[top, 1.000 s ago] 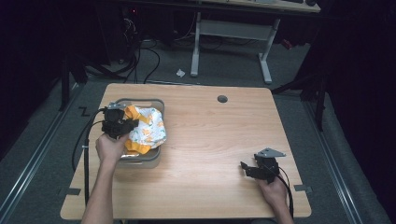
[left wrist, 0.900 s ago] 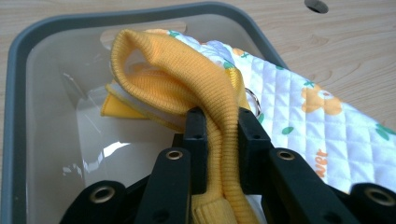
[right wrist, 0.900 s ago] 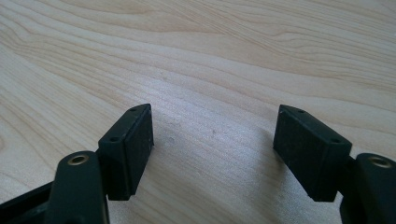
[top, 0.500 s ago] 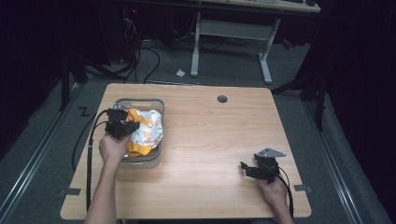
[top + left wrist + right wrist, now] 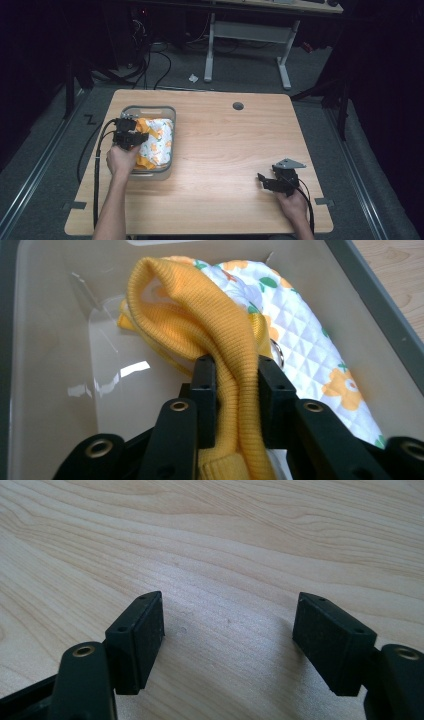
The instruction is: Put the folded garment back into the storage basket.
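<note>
A grey plastic bin (image 5: 150, 108) stands at the table's left and holds a white quilted cloth with orange flowers (image 5: 160, 142) and a yellow knit garment (image 5: 200, 325). My left gripper (image 5: 134, 137) reaches into the bin from its left side. A fold of the yellow knit fills the gap between its jaws and touches both pads, at my left gripper (image 5: 235, 375). These jaws have just been opening a little. My right gripper (image 5: 265, 181) rests low at the table's near right. It stands open (image 5: 227, 625) over bare wood with nothing between its fingers.
The bin's pale inner wall (image 5: 50, 340) is bare on the left of the cloths. A round cable hole (image 5: 238, 106) sits at the table's far edge. Wooden tabletop (image 5: 225, 540) spreads between the two hands. Cables and a desk frame (image 5: 245, 35) lie on the floor beyond.
The left hand has drawn slightly toward the near side with the yellow knit, and the cloths lie lower in the bin. The right hand has kept still.
</note>
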`<act>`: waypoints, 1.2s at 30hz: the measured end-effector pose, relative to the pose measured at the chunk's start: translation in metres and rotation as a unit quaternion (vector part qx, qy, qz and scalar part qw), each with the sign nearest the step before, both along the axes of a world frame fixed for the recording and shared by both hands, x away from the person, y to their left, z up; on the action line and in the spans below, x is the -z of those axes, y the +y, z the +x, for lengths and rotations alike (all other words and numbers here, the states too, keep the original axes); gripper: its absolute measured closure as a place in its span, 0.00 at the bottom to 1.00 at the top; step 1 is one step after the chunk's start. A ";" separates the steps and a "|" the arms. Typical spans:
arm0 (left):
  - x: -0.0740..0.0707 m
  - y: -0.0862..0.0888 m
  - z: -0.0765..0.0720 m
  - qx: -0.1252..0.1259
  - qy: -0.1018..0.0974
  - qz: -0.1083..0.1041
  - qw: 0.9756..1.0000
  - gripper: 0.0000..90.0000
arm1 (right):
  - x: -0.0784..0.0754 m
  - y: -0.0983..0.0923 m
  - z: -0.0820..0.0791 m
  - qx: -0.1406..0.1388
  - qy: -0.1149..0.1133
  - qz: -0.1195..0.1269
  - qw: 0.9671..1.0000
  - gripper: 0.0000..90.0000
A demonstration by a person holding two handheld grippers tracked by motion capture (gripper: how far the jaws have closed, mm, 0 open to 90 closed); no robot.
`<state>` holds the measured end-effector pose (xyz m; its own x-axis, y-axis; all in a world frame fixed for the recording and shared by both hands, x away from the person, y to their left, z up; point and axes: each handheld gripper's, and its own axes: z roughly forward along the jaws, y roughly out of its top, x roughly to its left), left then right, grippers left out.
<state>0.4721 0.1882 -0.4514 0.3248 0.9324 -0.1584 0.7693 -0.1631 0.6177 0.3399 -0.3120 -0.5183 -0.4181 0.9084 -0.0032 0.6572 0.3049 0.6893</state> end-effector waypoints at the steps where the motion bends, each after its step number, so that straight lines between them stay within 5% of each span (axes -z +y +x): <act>1: 0.000 0.000 0.000 -0.002 0.000 0.002 1.000 0.76 | 0.000 0.000 0.000 0.000 0.000 0.000 1.000 0.32; 10: -0.010 0.002 -0.008 -0.031 -0.023 0.012 0.999 0.50 | 0.000 0.000 0.000 0.000 0.000 0.000 1.000 0.32; 26: -0.032 -0.011 -0.032 -0.007 -0.080 -0.008 0.997 0.45 | 0.000 0.000 0.000 0.000 0.000 0.000 1.000 0.32; 36: -0.041 -0.025 -0.044 0.021 -0.094 -0.020 0.995 0.46 | 0.000 0.000 0.000 0.000 0.000 0.000 1.000 0.32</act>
